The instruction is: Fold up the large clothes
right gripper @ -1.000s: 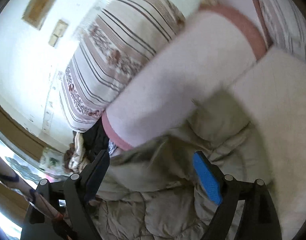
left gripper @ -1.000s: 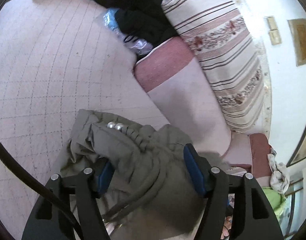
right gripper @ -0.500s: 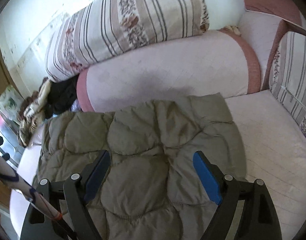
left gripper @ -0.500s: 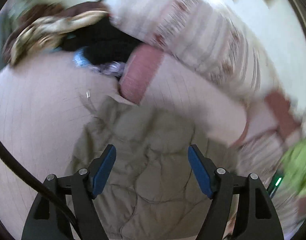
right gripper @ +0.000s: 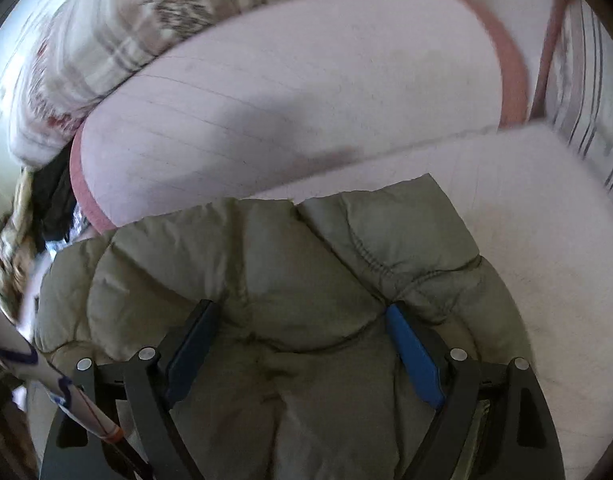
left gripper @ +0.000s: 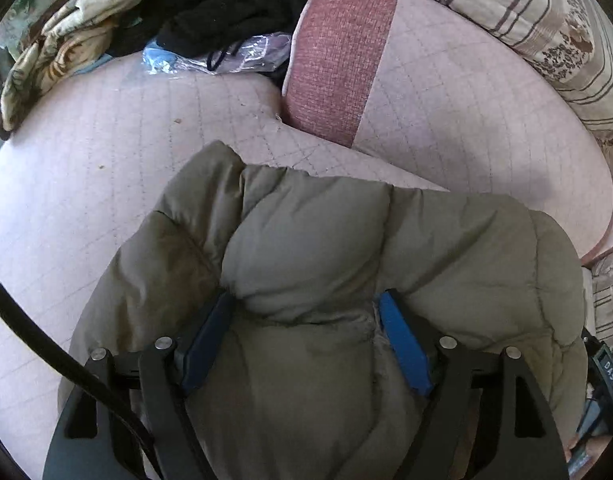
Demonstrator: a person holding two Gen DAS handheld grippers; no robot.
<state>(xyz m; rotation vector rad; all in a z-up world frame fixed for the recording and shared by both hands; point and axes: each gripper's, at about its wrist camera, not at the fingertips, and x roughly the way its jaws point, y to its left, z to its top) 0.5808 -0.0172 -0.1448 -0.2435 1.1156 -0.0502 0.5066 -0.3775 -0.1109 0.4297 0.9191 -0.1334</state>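
The jacket [left gripper: 326, 264] lies on the sofa seat [left gripper: 106, 168] by the backrest. Left gripper [left gripper: 306, 344] opening astride a puffy fold; right gripper [right gripper: 302, 344] wide, pressing down — flattening, then regrasp an edge.

To my left the sofa seat [left gripper: 106, 184] lies bare, giving free passage. Ahead, the pink bolster [left gripper: 446, 112] blocks the way, the striped cushion [left gripper: 546, 20] above it. Dark clothes [left gripper: 226, 4] and a plastic bag [left gripper: 226, 54] crowd the far left corner.
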